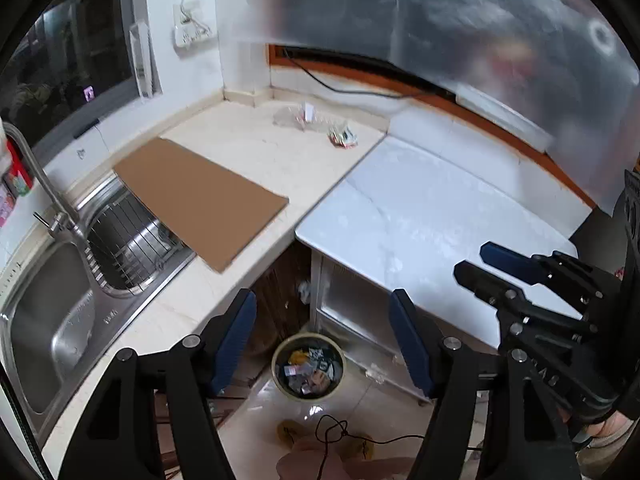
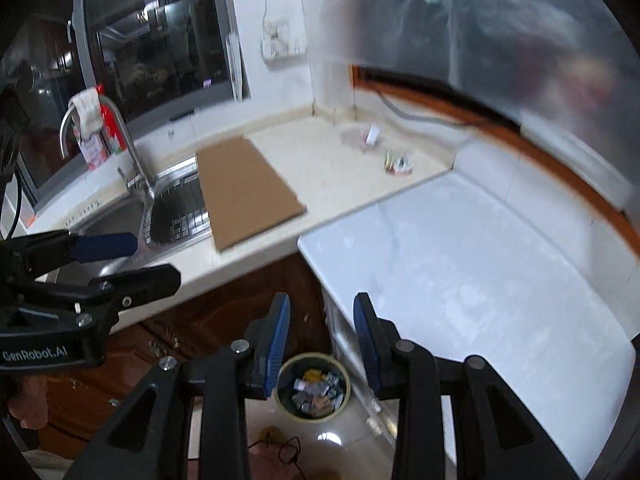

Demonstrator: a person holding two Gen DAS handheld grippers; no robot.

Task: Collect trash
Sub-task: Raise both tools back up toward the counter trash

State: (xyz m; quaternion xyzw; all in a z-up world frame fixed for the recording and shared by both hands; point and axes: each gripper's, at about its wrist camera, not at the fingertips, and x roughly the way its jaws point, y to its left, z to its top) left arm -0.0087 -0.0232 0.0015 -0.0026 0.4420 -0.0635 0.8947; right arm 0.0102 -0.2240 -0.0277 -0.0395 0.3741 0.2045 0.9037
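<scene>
A round cream trash bin (image 1: 308, 397) (image 2: 312, 419) stands on the floor below the counter corner, with several wrappers inside. On the beige counter's far corner lie colourful wrappers (image 1: 342, 136) (image 2: 398, 162) and a crumpled clear plastic piece with a white card (image 1: 296, 116) (image 2: 366, 134). My left gripper (image 1: 322, 328) hangs high over the bin, jaws wide apart, nothing between them. My right gripper (image 2: 322, 336) is beside it, also above the bin, its jaws narrower but parted and empty. Each gripper shows in the other's view: the right gripper (image 1: 474, 262), the left gripper (image 2: 156, 258).
A steel sink (image 1: 52, 320) with a tap (image 1: 44, 176) lies left, and a brown cardboard sheet (image 1: 200, 196) partly covers its rack. A white worktop (image 1: 432, 208) runs right. A black cable (image 1: 340, 432) lies on the floor. Translucent plastic sheeting (image 1: 440, 20) hangs behind.
</scene>
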